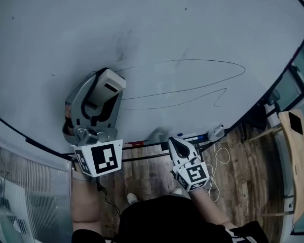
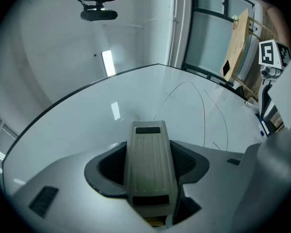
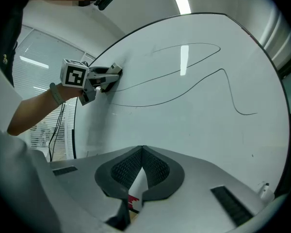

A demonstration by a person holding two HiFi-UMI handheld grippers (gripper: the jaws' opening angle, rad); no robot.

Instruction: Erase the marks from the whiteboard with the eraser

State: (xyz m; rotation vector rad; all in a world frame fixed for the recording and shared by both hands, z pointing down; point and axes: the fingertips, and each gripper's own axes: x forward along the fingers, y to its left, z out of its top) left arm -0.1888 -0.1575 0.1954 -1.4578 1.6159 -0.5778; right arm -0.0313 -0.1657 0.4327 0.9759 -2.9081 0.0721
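No words, numbers or brand names can be read anywhere. The cube (image 1: 102,157) on the left gripper (image 1: 104,85) and the cube (image 1: 192,175) on the right gripper (image 1: 176,142) bear only black-and-white square patterns. The lines (image 1: 192,90) on the whiteboard (image 1: 167,24) are loose curves, not letters.

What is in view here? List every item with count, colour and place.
large white whiteboard: one, white with dark frame, fills the upper head view
thin black pen line: one looping mark, black, board's centre-right
pale grey block eraser: one, pale grey, between the left jaws, at the board
blue marker pen: one, blue, ledge under the board
brown wooden floor: brown, below the board
white cable: one, white, on the floor, right
left gripper: grey, clamped on the eraser
right gripper: grey, jaws together, low by the ledge
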